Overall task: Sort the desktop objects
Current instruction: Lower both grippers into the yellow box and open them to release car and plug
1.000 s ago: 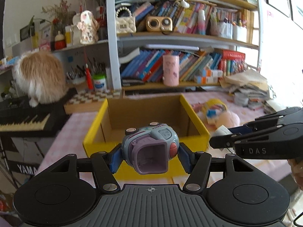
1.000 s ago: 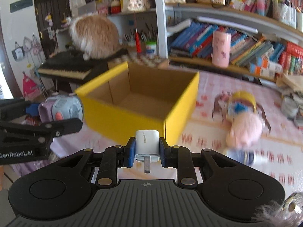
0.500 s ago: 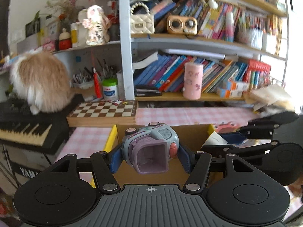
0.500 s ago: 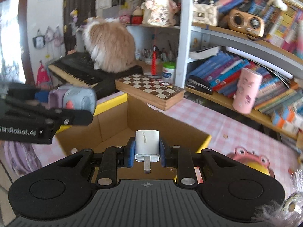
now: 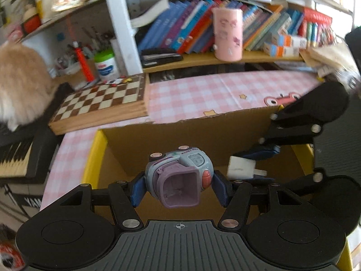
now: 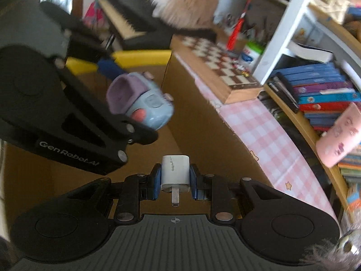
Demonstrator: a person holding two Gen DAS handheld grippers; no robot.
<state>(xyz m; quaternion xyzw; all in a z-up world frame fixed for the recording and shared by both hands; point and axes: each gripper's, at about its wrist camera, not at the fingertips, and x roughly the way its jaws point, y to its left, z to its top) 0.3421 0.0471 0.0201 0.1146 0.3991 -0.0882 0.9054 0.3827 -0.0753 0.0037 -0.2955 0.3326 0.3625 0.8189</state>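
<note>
Cardboard box (image 5: 203, 135) interior — blue-grey toy truck (image 5: 180, 176) (lilac-fronted), white charger (image 6: 175, 171)

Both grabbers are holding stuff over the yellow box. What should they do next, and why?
Probably lower a little and let go. The left hand-held gripper grips the toy truck and the right hand-held gripper grips the white charger. Both hang over the open box, so dropping them in would sort them.

Matt brown cardboard box (image 5: 203, 135)
</note>
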